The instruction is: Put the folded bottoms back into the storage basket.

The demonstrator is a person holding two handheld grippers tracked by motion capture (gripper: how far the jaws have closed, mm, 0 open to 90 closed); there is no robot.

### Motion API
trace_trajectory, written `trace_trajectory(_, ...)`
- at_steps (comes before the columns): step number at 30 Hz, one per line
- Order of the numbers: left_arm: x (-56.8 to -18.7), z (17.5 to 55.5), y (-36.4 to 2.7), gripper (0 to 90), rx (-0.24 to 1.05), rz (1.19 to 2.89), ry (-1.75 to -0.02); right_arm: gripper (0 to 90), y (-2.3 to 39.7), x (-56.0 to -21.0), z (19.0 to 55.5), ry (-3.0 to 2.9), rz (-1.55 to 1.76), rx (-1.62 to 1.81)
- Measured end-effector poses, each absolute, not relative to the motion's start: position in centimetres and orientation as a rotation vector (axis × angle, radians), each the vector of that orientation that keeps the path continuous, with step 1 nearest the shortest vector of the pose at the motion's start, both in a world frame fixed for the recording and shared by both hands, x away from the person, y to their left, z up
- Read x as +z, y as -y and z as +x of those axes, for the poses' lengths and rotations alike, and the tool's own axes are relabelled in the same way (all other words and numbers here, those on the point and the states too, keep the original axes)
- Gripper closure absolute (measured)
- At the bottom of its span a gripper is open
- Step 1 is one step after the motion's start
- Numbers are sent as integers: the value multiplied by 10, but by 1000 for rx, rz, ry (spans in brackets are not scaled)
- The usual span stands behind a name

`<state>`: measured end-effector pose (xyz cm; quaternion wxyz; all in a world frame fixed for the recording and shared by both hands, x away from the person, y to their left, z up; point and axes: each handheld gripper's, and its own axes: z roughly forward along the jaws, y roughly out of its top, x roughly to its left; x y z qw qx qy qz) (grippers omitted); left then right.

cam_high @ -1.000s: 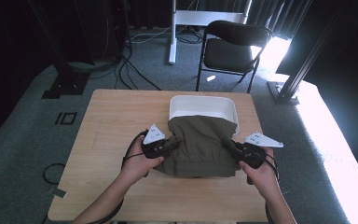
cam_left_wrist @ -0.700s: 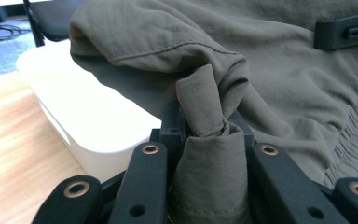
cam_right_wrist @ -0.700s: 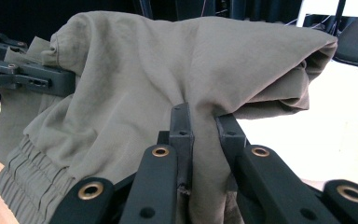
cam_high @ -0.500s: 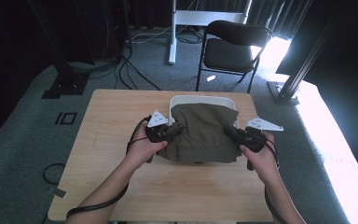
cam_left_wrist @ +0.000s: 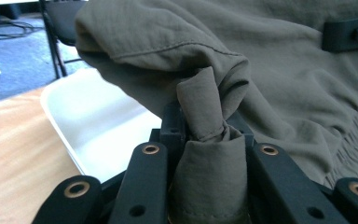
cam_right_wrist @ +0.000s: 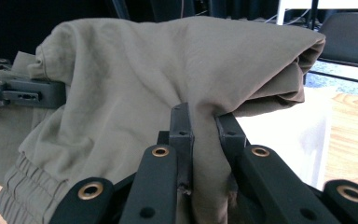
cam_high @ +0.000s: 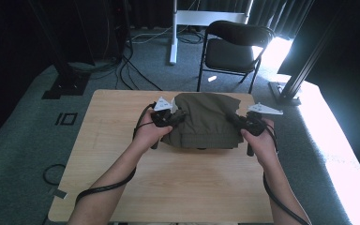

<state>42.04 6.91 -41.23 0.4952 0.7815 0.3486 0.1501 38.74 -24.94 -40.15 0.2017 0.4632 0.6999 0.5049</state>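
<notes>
seemingly light and floppy, a folded olive-green garment (cam_high: 201, 123), likely trousers with an elastic gathered waistband, hangs between two sets of tongs above the far half of a wooden table (cam_high: 122, 178). the left tongs (cam_high: 177, 117) are clenched on a bunched wad of cloth at the bundle's left edge; in the left gripper view that wad (cam_left_wrist: 209, 140) is squeezed tight between the black jaws. the right tongs (cam_high: 234, 120) are likewise clenched on a pinch of fabric at the right edge, seen in the right gripper view (cam_right_wrist: 200, 135) with cloth draping over both jaws. under and behind the garment sits a white bin (cam_left_wrist: 98, 121), its rim and inner wall visible beneath the sagging cloth.

the fabric looks thin, soft and not slippery; it would sag wherever it is unsupported, so a hold at both side edges, as now, seems the sensible way to keep the folds together. nothing about it looks fragile.

the bundle's long axis runs left to right across the table, from one hand to the other. the gathered waistband (cam_right_wrist: 23, 186) lies on the near side, towards the person, and the rounded fold (cam_right_wrist: 303, 60) points away, over the bin.
</notes>
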Motion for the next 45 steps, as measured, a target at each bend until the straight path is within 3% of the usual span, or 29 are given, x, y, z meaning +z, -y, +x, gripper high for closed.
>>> trace_trajectory(20, -421, 484, -56, 769, 276, 1862, -974, 809, 258, -405, 450, -1935, 1424, 1341)
trace_trajectory(45, -471, 509, -41, 770, 276, 2002, -1080, 808, 253, -472, 491, -2020, 1585, 1171)
